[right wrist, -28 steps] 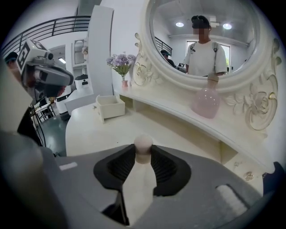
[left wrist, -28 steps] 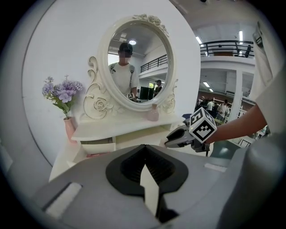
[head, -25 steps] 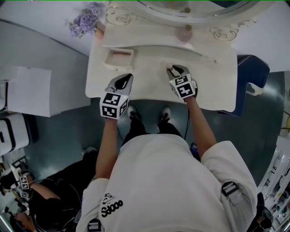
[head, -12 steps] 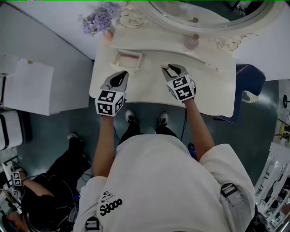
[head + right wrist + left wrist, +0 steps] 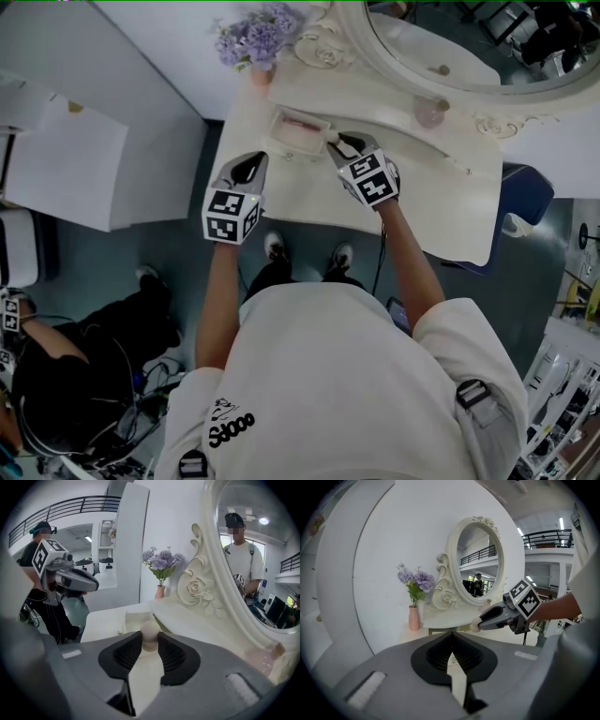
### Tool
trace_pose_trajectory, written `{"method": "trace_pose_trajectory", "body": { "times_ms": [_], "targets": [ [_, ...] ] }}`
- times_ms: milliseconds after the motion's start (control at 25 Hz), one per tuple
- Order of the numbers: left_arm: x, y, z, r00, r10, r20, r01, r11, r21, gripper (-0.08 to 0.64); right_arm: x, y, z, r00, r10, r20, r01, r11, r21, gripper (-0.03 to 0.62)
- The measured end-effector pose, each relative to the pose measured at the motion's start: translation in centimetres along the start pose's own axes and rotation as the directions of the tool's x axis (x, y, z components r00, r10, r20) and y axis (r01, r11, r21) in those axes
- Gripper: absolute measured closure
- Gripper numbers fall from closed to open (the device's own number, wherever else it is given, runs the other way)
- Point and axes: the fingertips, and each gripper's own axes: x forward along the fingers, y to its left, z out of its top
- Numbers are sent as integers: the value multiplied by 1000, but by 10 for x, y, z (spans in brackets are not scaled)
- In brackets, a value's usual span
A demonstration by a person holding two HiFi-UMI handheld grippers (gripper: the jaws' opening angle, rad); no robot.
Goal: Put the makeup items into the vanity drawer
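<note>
Since it is judged bound for the open drawer [image 5: 298,125] at the vanity top's [image 5: 422,197] rear left corner, the beige makeup sponge [image 5: 150,632] is gripped between the right gripper's [image 5: 150,644] jaw tips, just beside the drawer's right end. The left gripper [image 5: 451,641] is closed on nothing, near the front left edge.

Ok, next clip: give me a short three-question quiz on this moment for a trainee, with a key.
1. True or false: the right gripper is shut on a rounded beige makeup sponge.
2. The fingers of the left gripper hold: A nothing; B a brush; C a bottle.
3. Fill in: the purple flowers stand in a ___ vase.

Key: 1 true; 2 A; 3 pink.
</note>
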Motion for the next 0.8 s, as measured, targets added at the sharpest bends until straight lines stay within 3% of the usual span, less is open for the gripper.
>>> {"method": "trace_pose_trajectory", "body": {
  "times_ms": [360, 800],
  "targets": [
    [-4, 56, -22, 999, -19, -36, 18, 1000, -24, 540, 91, 29, 20, 985, 105, -136, -121, 987, -109, 476],
    [-3, 90, -39, 995, -66, -68, 64, 997, -38, 540, 145, 43, 17, 957, 125, -261, -149, 986, -72, 466]
  ]
}}
